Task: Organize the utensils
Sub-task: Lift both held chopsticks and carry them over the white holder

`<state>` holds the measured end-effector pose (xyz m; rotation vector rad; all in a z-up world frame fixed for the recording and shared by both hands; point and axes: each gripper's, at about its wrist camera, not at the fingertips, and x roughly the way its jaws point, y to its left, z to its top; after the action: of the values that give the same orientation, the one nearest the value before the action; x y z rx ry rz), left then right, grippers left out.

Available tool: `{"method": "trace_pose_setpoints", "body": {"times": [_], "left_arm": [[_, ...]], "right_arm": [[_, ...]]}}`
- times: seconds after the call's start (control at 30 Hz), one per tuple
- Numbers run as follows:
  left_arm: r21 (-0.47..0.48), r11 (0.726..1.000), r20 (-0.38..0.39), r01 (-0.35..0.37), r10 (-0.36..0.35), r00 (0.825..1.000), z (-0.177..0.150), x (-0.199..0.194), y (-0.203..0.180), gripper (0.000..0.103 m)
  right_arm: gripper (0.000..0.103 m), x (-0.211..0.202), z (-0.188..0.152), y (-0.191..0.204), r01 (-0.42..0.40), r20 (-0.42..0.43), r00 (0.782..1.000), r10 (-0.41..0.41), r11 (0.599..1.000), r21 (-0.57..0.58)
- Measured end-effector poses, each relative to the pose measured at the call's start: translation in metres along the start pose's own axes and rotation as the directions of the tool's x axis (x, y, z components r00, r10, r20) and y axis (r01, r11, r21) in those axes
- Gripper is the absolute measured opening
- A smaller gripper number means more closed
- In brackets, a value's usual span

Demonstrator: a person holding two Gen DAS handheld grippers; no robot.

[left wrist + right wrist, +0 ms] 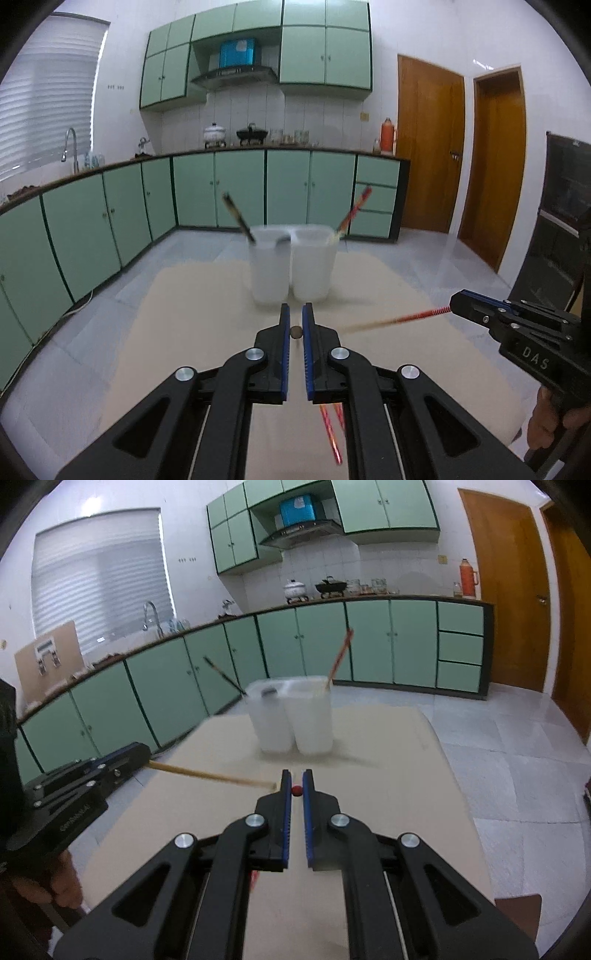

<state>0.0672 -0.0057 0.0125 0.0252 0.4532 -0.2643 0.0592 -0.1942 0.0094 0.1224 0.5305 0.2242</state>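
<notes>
Two translucent white cups stand side by side on the beige table, the left cup (269,266) (271,720) with a dark chopstick (238,218) in it, the right cup (312,262) (312,716) with a red chopstick (354,210). My left gripper (295,312) (146,756) is shut on a tan wooden chopstick (214,775), seen end-on in its own view. At the right, my right gripper (296,775) (453,305) is shut on a red chopstick (399,319). Both hover in front of the cups. Two more red chopsticks (332,432) lie on the table under my left gripper.
The beige table (406,775) ends just behind the cups and at its right edge above tiled floor. Green cabinets and a counter (221,192) run along the far wall. Wooden doors (428,147) stand at the right. A person's hand (546,421) holds the right gripper.
</notes>
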Motion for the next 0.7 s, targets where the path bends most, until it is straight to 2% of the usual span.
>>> {"method": "trace_pose_setpoints", "body": {"times": [0.23, 0.43, 0.7], "left_arm": [[-0.015, 1.000, 0.048, 0.020, -0.019, 0.999, 0.045, 0.003, 0.008, 0.006], [-0.014, 0.998, 0.069, 0.056, -0.054, 0.996, 0.071, 0.002, 0.011, 0.006], [0.006, 0.997, 0.132, 0.076, -0.076, 0.988, 0.106, -0.001, 0.014, 0.006]], "right_arm": [[0.005, 0.003, 0.057, -0.001, -0.038, -0.001, 0.999, 0.038, 0.999, -0.027], [0.005, 0.009, 0.094, -0.002, -0.080, -0.011, 0.997, 0.080, 0.995, -0.051], [0.005, 0.002, 0.146, -0.006, -0.125, 0.044, 0.991, 0.127, 0.990, -0.060]]}}
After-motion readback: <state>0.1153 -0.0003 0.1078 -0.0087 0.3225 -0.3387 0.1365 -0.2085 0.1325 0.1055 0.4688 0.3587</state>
